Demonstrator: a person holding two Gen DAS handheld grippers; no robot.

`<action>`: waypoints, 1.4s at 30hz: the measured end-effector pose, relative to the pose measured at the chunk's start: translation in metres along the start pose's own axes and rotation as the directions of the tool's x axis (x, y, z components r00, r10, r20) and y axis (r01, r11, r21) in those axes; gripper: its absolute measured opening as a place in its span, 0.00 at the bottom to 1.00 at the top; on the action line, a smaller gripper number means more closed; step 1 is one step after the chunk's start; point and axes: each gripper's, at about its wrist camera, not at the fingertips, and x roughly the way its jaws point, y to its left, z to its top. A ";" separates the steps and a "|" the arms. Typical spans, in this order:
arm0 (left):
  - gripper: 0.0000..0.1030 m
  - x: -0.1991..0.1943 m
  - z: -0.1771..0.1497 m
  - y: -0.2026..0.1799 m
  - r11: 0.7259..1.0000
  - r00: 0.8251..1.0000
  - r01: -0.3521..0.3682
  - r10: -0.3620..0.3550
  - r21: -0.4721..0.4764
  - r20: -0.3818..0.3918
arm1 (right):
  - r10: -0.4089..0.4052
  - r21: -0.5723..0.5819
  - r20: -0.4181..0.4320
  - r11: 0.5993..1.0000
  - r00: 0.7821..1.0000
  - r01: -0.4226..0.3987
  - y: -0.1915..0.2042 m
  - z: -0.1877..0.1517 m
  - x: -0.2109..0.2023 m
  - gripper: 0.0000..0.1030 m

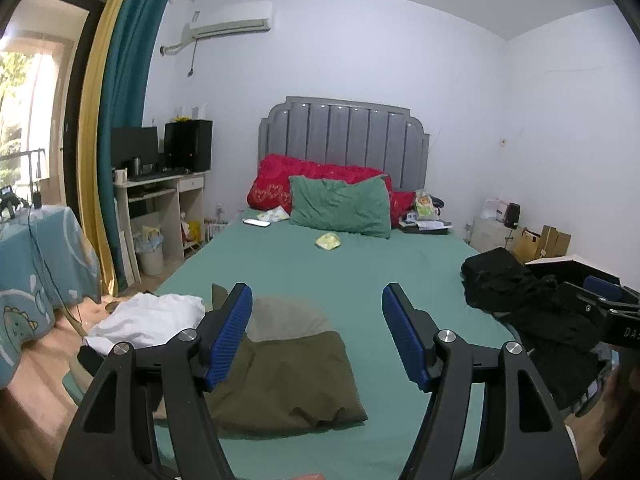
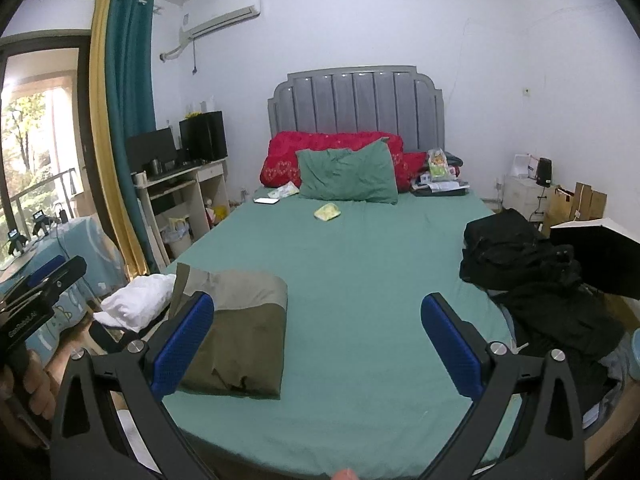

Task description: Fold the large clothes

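A folded olive-green garment (image 1: 288, 376) (image 2: 240, 332) lies flat near the foot of the green-sheeted bed (image 1: 360, 264) (image 2: 360, 272), on its left side. A crumpled white garment (image 1: 148, 320) (image 2: 136, 300) sits at the bed's left corner, touching the olive one. A heap of black clothes (image 1: 520, 304) (image 2: 532, 276) is piled on the right edge. My left gripper (image 1: 317, 292) hovers open above the olive garment, holding nothing. My right gripper (image 2: 317, 300) is open over bare sheet, between the olive garment and the black heap.
A green pillow (image 2: 348, 176) and red quilt (image 2: 336, 148) lean on the grey headboard. A phone (image 2: 266, 201) and a small yellow-green packet (image 2: 327, 212) lie on the sheet. A desk (image 2: 180, 196) stands at the left. A dark open box (image 2: 600, 256) stands at the right.
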 end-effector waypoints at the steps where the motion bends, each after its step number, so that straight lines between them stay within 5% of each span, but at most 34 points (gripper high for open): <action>1: 0.69 0.004 -0.002 0.002 1.000 1.000 -0.002 0.002 -0.007 -0.010 | -0.002 -0.001 -0.005 1.000 1.000 0.002 0.001 -0.001 0.002 0.99; 42: 0.69 0.024 -0.008 0.011 0.999 0.999 0.036 -0.037 -0.021 -0.036 | -0.021 0.001 -0.030 1.000 0.999 0.021 0.000 0.001 0.009 0.99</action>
